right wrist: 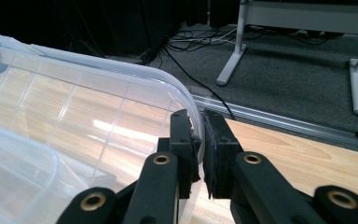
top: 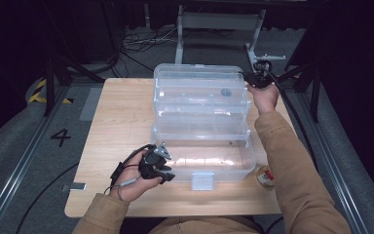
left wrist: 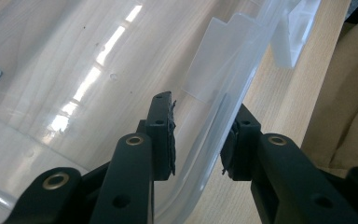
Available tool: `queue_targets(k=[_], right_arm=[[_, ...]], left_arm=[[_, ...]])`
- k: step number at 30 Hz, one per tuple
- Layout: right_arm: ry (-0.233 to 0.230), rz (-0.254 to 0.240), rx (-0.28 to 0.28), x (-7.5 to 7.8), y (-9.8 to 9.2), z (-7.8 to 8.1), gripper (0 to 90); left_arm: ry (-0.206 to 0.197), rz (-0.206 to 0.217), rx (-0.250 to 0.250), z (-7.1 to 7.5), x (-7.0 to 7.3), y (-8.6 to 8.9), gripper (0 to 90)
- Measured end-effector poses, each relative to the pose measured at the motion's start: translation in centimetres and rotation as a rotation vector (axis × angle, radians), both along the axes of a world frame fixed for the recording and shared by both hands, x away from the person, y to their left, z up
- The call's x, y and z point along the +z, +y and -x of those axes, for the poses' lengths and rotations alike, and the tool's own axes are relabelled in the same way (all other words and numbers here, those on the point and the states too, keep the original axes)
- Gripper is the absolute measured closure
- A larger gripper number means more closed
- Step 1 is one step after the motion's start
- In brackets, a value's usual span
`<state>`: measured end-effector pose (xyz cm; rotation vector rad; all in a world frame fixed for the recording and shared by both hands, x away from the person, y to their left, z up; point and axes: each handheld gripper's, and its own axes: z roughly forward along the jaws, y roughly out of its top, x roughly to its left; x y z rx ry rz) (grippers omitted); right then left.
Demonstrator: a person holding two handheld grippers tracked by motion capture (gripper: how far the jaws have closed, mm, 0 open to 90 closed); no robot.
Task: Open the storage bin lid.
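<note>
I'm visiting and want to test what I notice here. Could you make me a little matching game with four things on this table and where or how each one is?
Things:
1. right gripper
2. left gripper
3. small jar
4. grey latch

Places or states:
A. on the wooden table, beside the person's right sleeve
B. pinched on the far rim of the clear box
C. at the middle of the box's near wall
D. jaws apart, astride the box's near rim

Pairs: 1-B, 2-D, 3-A, 4-C

Dim surroundings, bright overhead glare on the clear plastic box (top: pixel 202 161); sharp close-ups.
</note>
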<state>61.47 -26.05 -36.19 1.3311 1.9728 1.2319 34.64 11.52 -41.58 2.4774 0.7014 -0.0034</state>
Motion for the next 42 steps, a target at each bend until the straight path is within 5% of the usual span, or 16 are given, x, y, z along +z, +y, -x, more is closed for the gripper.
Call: queue_targets(k=[42], right_arm=[[0.164,-0.048,-0.032,-2.6,0.0,-2.1,82.9]], left_arm=[[-0.003,-0.002,0.004,0.0,0.0,0.0,68.0]])
